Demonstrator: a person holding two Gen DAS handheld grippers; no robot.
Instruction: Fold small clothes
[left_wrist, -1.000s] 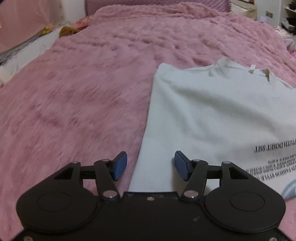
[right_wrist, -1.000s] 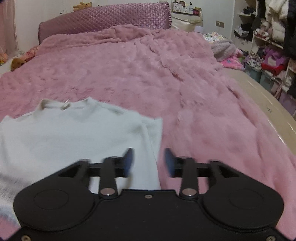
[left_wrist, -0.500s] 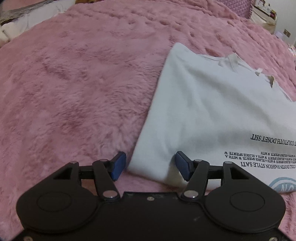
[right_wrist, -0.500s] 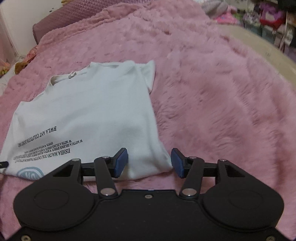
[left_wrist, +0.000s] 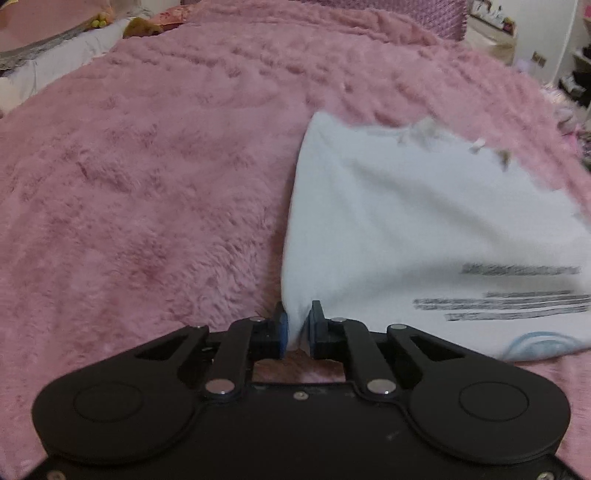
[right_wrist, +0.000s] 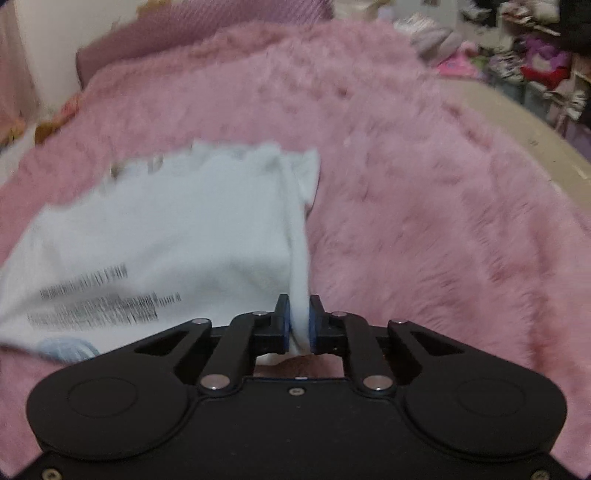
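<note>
A small white T-shirt (left_wrist: 406, 221) with black printed lines and a pale blue ring lies on a fluffy pink blanket (left_wrist: 147, 184), sleeves folded in, collar at the far end. My left gripper (left_wrist: 297, 325) is shut on the shirt's near left hem corner, and the cloth rises into its blue pads. In the right wrist view the same T-shirt (right_wrist: 177, 229) spreads to the left, and my right gripper (right_wrist: 298, 323) is shut on its near right hem corner. The near hem is lifted off the blanket (right_wrist: 424, 221) and looks blurred.
The pink blanket covers a bed with a quilted purple headboard (right_wrist: 192, 33). A white pillow and soft toys (left_wrist: 55, 70) lie at the far left. Shelves with piled clothes (right_wrist: 535, 62) and a beige floor strip (right_wrist: 517, 122) run along the right side.
Both grippers went from open beside the hem corners to shut on them. The near hem has lifted off the blanket.
</note>
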